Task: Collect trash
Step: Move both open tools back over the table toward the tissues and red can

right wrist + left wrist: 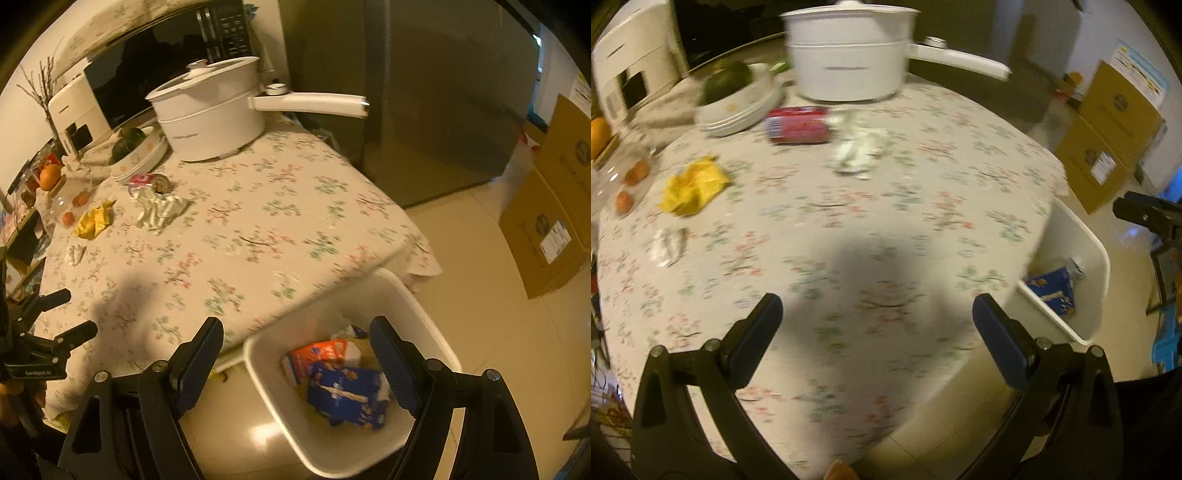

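A table covered by a flowered cloth [849, 229] is seen from both wrist views, with a white bin [417, 306] standing on the floor just beside its near right corner. Inside the bin a blue packet [347, 397] and an orange-and-white packet [317, 356] are lying together.

The left gripper [877, 314] is held over the near part of the table, its jaws set wide apart with nothing between them; only the cloth and a shadow are seen below. The right gripper [295, 339] is held above the bin, its jaws likewise spread wide and empty, the packets lying below and apart from the pads.

Trash is left on the far left part of the table: a crumpled yellow wrapper [694, 184], a small white scrap [668, 245] nearer than it, a red can [798, 124] lying on its side, and a crumpled white wrapper [858, 147] just beside the can. Behind these a stack of white plates [738, 114] holding something dark green is seen, and a white lidded pot [849, 55] with a long handle stands at the far edge. Cardboard boxes [1108, 136] are stacked on the floor to the far right.
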Action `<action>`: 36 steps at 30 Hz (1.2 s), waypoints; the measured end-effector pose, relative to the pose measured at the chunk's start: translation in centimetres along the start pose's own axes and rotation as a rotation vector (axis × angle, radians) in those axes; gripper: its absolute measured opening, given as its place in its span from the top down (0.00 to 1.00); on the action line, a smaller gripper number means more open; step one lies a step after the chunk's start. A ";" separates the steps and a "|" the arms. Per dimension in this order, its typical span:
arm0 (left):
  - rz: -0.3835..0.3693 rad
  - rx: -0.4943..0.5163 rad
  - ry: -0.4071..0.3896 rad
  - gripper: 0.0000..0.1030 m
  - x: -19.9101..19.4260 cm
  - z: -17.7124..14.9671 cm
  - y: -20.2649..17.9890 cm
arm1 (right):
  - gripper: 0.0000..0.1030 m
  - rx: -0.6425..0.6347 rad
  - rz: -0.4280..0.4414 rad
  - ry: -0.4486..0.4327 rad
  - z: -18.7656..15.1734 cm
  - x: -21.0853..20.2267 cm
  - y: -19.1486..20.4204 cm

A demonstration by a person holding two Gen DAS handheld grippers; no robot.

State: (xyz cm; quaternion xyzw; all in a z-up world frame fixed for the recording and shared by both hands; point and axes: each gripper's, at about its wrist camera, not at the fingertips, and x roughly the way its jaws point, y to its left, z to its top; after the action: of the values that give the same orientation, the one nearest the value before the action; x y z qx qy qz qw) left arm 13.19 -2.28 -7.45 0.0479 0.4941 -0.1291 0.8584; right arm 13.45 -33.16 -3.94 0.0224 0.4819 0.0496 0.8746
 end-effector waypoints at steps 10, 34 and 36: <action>0.144 -0.129 -0.048 0.01 -2.4 1.3 9.0 | 0.19 -0.071 0.025 -0.037 3.0 2.2 6.5; 0.218 -0.409 -0.033 0.00 4.5 0.5 20.7 | 0.00 -0.159 0.008 -0.114 7.1 10.9 14.7; 0.205 -0.425 -0.043 0.03 4.6 0.6 20.9 | 0.00 -0.162 0.013 -0.108 7.4 11.7 15.5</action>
State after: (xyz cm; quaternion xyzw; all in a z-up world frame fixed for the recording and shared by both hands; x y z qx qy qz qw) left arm 21.49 16.91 -12.10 -0.0869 0.4845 0.0647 0.8681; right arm 24.88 -16.41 -8.49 -0.0429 0.4283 0.0927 0.8978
